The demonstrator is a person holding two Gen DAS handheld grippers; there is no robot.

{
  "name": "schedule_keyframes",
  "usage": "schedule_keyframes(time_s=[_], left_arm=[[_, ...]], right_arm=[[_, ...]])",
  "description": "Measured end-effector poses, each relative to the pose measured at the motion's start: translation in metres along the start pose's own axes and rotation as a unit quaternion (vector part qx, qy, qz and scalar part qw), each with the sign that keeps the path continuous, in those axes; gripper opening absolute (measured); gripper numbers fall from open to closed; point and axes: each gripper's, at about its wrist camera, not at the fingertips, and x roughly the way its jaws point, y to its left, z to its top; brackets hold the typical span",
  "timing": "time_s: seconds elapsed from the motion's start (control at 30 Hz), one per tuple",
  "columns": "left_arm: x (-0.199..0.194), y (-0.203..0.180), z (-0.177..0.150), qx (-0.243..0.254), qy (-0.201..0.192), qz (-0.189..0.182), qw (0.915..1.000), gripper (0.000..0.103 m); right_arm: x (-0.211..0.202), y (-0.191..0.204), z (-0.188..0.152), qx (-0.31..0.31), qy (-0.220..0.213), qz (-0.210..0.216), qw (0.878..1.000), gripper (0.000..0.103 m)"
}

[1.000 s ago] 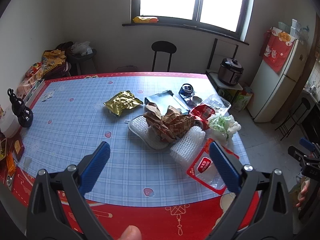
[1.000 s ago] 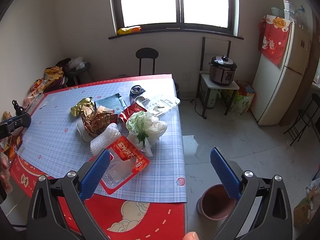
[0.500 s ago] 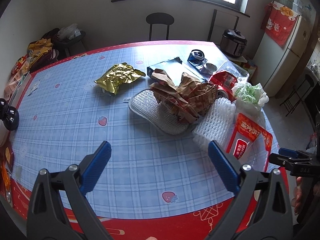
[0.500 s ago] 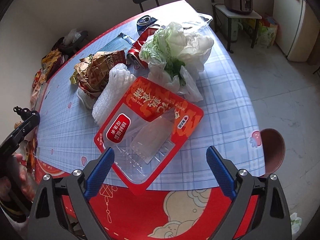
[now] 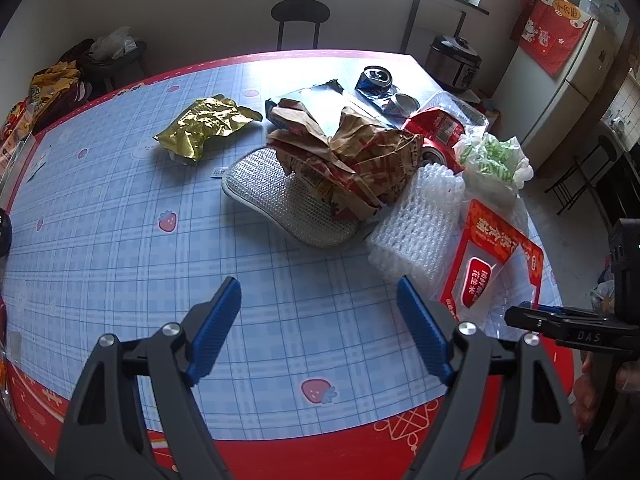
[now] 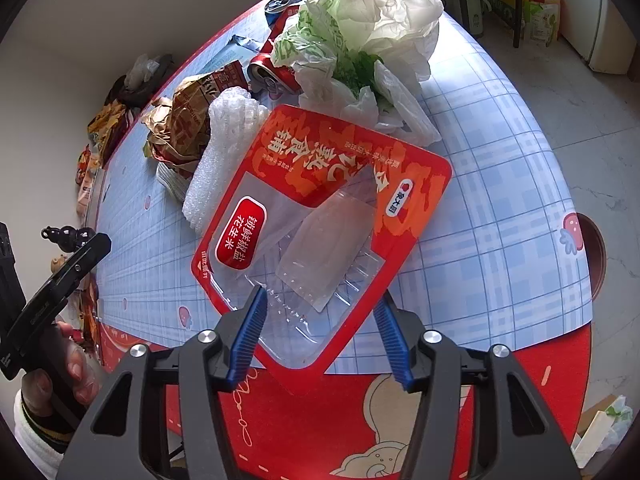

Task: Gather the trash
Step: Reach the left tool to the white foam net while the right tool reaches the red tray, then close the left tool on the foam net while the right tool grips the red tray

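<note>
Closing in on the red snack pouch (image 6: pixel 320 208), the right gripper (image 6: pixel 320 328) now has its blue jaws straddling the pouch's near corner, narrowed compared with half a second ago but not yet pinching; gaps show on both sides, so call it partly parted, holding nothing. That reads as the first pickup of the trash run about to start, nothing collected so far.

Pouch location: near edge of the table (image 6: pixel 520 240), at 12 o'clock from the right gripper in the right wrist view, and at 3 o'clock in the left wrist view, where the right tool's tip reaches in from the right edge. Touching it at 10 o'clock is the white foam netting (image 6: pixel 224 148); at 12 o'clock the white-green plastic bag (image 6: pixel 360 28). Beyond those: brown paper bag (image 5: pixel 360 160), crushed red can (image 5: pixel 436 132), gold foil wrapper (image 5: pixel 204 130).

Left gripper (image 5: pixel 316 328): jaws wide, empty, hovering above bare tablecloth at the near side, pile at its 1 o'clock.

Versus one second ago: both tools were high and back with window and fridge in view; both have dropped and moved forward. The brown bin (image 6: pixel 596 252) on the floor, then plain at lower right, now peeks out from behind the table edge at 3 o'clock. The trash itself hasn't shifted.
</note>
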Motion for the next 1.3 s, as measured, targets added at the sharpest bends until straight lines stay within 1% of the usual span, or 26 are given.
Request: schedule_keyframes(time_s=[0.03,0.07,0.13,0.17,0.23,0.3,0.37,0.47,0.67,0.77,0.97,1.03,1.13,1.17,1.3], left_arm=[[0.001,-0.002,0.000,0.002,0.001,-0.002,1.0000,0.078],[0.002,-0.004,0.000,0.005,0.002,-0.004,1.0000,0.078],[0.002,-0.007,0.000,0.011,0.002,-0.006,0.9999,0.077],[0.003,-0.009,0.000,0.013,0.003,-0.008,0.9999,0.077],[0.003,-0.012,0.000,0.018,0.004,-0.011,0.9998,0.075],[0.005,-0.014,0.001,0.021,0.007,-0.016,0.9996,0.072],[0.007,-0.016,0.001,0.023,0.009,-0.023,0.9994,0.070],[0.012,-0.023,0.003,0.032,0.012,-0.031,0.9989,0.069],[0.027,-0.038,0.009,0.067,0.020,-0.054,0.9961,0.069],[0.034,-0.050,0.012,0.096,0.018,-0.051,0.9939,0.069],[0.047,-0.071,0.012,0.146,0.012,-0.060,0.9874,0.069],[0.057,-0.077,0.012,0.162,0.020,-0.056,0.9850,0.069],[0.070,-0.079,0.014,0.166,0.037,-0.054,0.9839,0.066],[0.073,-0.080,0.014,0.167,0.040,-0.054,0.9837,0.064],[0.082,-0.088,0.012,0.191,0.046,-0.042,0.9797,0.064]], right_arm=[[0.002,-0.001,0.000,0.003,0.003,-0.002,1.000,0.041],[0.003,-0.002,-0.001,0.006,0.006,-0.004,1.000,0.037],[0.004,-0.007,-0.002,0.013,0.011,-0.003,1.000,0.021],[0.003,-0.009,-0.003,0.016,0.011,-0.006,1.000,0.020],[-0.003,-0.016,-0.004,0.022,0.007,-0.011,1.000,0.012],[-0.009,-0.020,-0.005,0.027,0.003,-0.017,0.999,0.008],[-0.014,-0.026,-0.006,0.029,0.001,-0.020,0.999,0.008],[-0.021,-0.033,-0.009,0.031,-0.002,-0.032,0.999,0.008],[-0.030,-0.040,-0.014,0.039,-0.011,-0.051,0.998,0.008],[-0.037,-0.049,-0.018,0.048,-0.018,-0.054,0.997,0.008],[-0.044,-0.059,-0.021,0.062,-0.020,-0.053,0.996,0.008],[-0.046,-0.061,-0.022,0.065,-0.022,-0.051,0.996,0.008],[-0.048,-0.060,-0.022,0.063,-0.025,-0.050,0.996,0.008],[-0.050,-0.060,-0.022,0.062,-0.027,-0.050,0.996,0.008],[-0.054,-0.062,-0.024,0.062,-0.029,-0.048,0.997,0.008]])
